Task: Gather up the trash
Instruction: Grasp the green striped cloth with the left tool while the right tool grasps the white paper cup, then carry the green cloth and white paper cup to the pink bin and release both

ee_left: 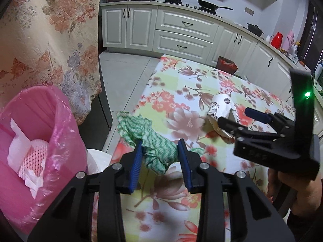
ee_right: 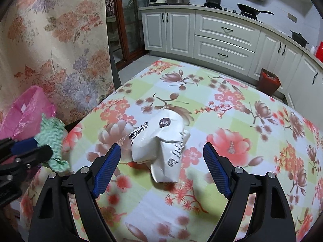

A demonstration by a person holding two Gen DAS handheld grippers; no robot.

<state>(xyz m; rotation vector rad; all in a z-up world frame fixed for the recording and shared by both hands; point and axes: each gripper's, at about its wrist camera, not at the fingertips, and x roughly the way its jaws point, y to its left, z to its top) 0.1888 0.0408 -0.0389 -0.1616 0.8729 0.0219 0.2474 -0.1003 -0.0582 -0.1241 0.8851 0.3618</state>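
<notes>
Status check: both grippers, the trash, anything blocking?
Left gripper shut on green rag, beside pink bin. Right gripper open, straddling crumpled white paper bag on table. Nothing in the way.

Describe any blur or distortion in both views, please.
Left wrist view: fisheye bends the cabinets; the right tongs look slightly motion-blurred. Right wrist view: the green cloth is smeared, the white bag sharp with a soft shadow.

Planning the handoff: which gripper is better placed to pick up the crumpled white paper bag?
Right gripper: open, its fingers flank the crumpled white paper bag. Left gripper is shut on the green-and-white cloth.
</notes>
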